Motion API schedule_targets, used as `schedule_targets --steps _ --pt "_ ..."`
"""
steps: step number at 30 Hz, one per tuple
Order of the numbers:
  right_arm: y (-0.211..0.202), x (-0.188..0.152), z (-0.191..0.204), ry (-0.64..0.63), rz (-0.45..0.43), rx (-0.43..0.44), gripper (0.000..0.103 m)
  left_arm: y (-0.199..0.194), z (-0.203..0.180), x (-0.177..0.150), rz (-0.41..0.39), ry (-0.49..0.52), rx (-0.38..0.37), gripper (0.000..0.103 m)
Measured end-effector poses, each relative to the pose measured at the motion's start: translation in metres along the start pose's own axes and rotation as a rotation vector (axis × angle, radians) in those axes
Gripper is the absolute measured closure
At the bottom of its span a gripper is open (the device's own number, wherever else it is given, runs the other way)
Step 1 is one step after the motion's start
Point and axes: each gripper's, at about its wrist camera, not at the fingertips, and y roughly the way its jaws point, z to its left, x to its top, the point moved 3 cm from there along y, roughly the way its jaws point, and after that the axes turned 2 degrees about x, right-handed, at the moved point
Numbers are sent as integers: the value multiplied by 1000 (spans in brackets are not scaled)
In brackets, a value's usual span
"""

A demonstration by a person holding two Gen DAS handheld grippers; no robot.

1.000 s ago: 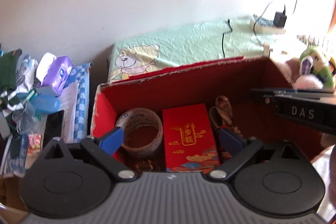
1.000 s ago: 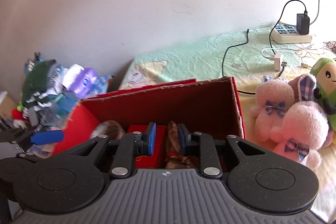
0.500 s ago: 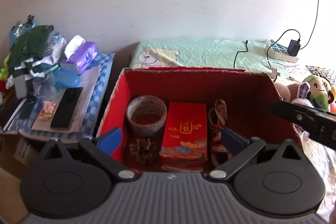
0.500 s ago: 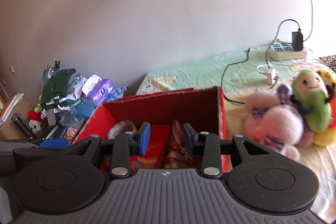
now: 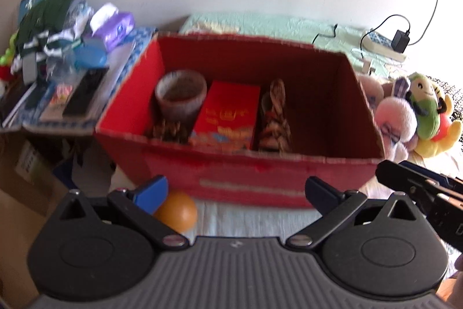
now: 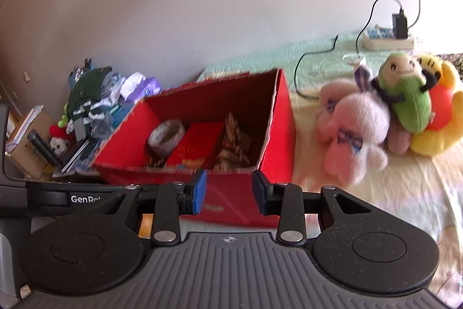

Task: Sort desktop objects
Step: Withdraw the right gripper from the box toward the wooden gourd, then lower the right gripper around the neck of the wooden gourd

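Left gripper (image 5: 235, 191) at bottom of the left wrist frame, fingers spread wide, nothing between them; orange ball (image 5: 177, 210) sits just beside its left blue fingertip, on the pale sheet in front of the red box (image 5: 249, 178). Right gripper (image 6: 228, 191) at bottom centre of the right wrist frame, fingers partly apart, gap narrower than the left's, empty; box front wall directly ahead of it, slightly left of frame centre.

Box is open-topped red cardboard with a rough torn rim, faint white lettering on the front, blurred. Inside, left to right: tape roll (image 5: 181, 94) upright against the left wall, pine cone (image 5: 169, 131) in front of it, red packet (image 5: 228, 113) with gold print in the middle, brown patterned bundle (image 5: 275, 118) leaning on the packet's right side. Right half of the box is bare.

Plush toys (image 6: 387, 112) piled right of the box, pink and green ones on top. Power strip (image 6: 387, 39) with a black plug at upper right. Cluttered side table (image 5: 60, 60) at left of frame
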Motion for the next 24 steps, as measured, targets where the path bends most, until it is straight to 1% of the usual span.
schedule_targets --steps 4,10,13,16,21,24 --pt "3 -15 2 21 52 43 65 -2 3 -18 41 -15 21 1" --pt "14 -32 9 55 123 98 64 -10 14 -38 49 -22 92 1" --pt "18 -36 16 61 152 107 64 -9 25 -43 60 -39 96 1" --pt "23 -39 23 70 165 109 64 -6 39 -48 60 -53 75 1" --pt "40 -42 34 109 197 98 64 11 66 -54 133 -88 -31 2" --pt "56 -45 43 140 229 111 64 17 78 -58 136 -72 -59 2"
